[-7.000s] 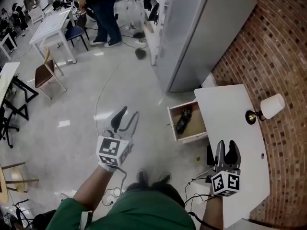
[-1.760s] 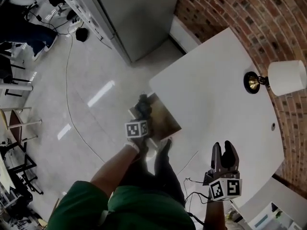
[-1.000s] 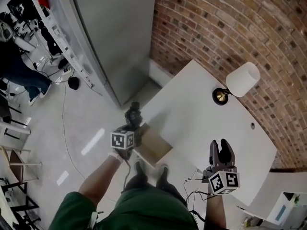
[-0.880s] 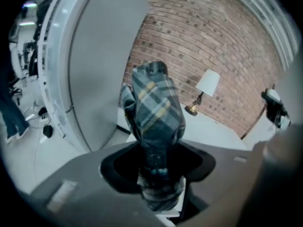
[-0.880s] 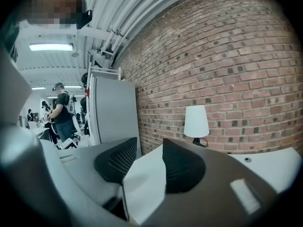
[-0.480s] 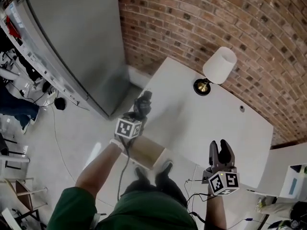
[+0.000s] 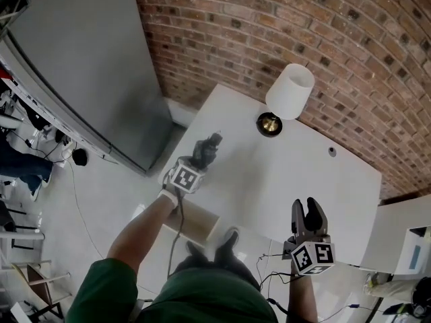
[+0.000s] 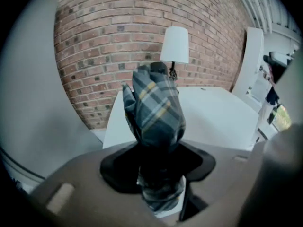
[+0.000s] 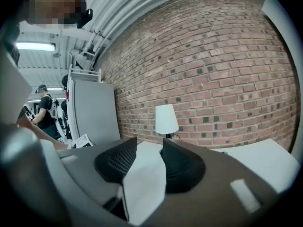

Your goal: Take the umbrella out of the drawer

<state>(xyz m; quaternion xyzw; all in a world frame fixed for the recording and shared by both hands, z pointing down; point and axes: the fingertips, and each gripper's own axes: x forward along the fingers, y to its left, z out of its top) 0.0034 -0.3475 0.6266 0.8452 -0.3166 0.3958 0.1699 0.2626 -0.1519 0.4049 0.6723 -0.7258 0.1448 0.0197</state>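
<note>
The folded plaid umbrella (image 7: 209, 147), which lay in the open drawer (image 7: 193, 222) a couple of seconds ago, is now out of it and held over the white counter (image 7: 316, 173), carried there by the left gripper (image 7: 201, 160).

In the head view, the left gripper reaches over the counter's near left corner with the umbrella sticking out beyond its jaws towards the brick wall (image 7: 377, 52). The drawer stands pulled out below the person's left forearm, well behind the umbrella. A table lamp (image 7: 288, 91) with a white shade stands on the counter near the wall, and a tall grey cabinet (image 7: 81, 59) stands to the left. The right gripper (image 7: 306, 208) hovers over the counter's near edge, well apart from the umbrella.

In the left gripper view, the jaws are clamped on the umbrella's lower part; the dark blue-grey cloth with pale and yellow stripes rises upright from between the black pads, in front of the lamp and the wall.

In the right gripper view, the jaws stand apart with only the white counter seen between them; the lamp is straight ahead, the grey cabinet to the left.
</note>
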